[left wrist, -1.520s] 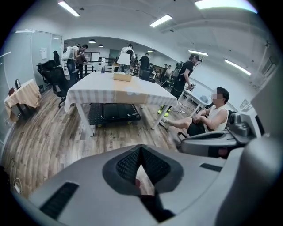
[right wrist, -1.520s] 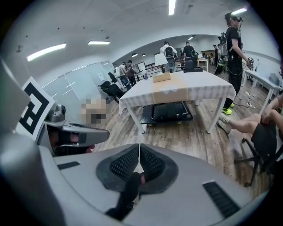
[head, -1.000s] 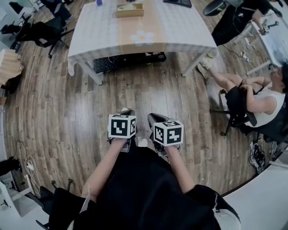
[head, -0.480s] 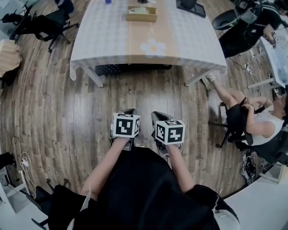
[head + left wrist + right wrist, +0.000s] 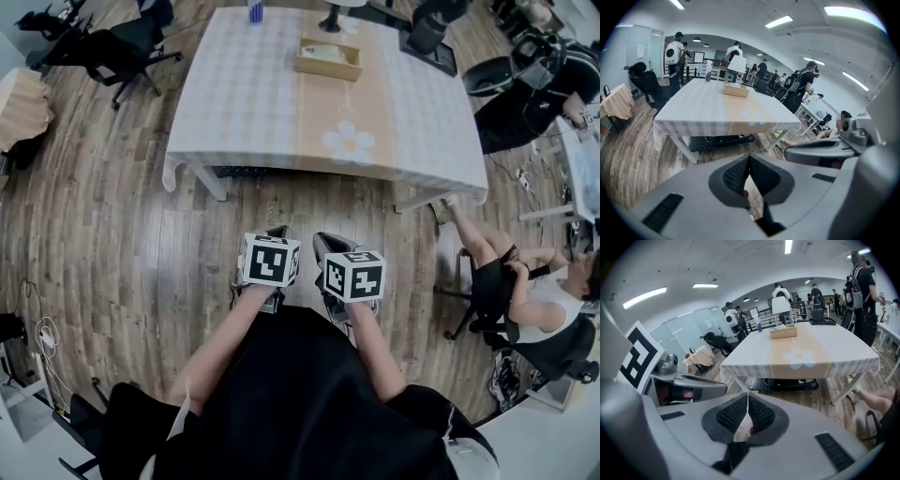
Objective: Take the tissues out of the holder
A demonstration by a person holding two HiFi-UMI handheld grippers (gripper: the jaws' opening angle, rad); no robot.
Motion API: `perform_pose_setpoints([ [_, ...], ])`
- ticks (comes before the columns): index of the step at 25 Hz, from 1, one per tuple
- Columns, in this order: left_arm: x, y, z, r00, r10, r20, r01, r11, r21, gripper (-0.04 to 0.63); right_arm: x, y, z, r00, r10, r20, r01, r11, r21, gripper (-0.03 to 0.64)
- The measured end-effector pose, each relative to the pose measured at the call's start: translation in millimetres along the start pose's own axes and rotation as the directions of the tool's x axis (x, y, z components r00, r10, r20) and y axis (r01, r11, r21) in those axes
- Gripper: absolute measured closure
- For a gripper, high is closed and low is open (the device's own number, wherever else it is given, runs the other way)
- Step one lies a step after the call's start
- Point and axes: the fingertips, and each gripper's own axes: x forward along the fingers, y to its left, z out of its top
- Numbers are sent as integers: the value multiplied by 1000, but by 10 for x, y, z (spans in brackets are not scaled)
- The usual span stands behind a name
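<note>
Left gripper (image 5: 749,159) and right gripper (image 5: 748,398) both have their jaws pinched together with nothing in them, side by side at center frame in the head view. The tissue holder (image 5: 327,58) sits on the table (image 5: 244,103) up top, well apart from both.

Black clothing (image 5: 300,403); grey left tool (image 5: 749,158), right tool (image 5: 748,398)

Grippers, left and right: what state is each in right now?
Left gripper: closed, jaws together, holding nothing.
Right gripper: closed, jaws together, holding nothing.
</note>
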Motion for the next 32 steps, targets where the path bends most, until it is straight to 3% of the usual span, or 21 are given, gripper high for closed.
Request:
perform_pose_setpoints([
  [11,184,662,571,1000,-17,10,18,999,-30,595,645,189,686,999,-16,-28,14,999,-52,601],
  [18,294,792,732,999,-39,7,39,998,-59,595,783,125,900,999,-24,-42,22,998,-58,601],
  [26,510,974,942,1000,-5,13,7,996,-84,595,1039,-107,1245,999,-18,-28,15,995,-96,600],
  [32,706,1135,1277,999,36,32,-32,993,-115,595,1349,-187,1577,998,39,-57,-47,987,-151,584],
])
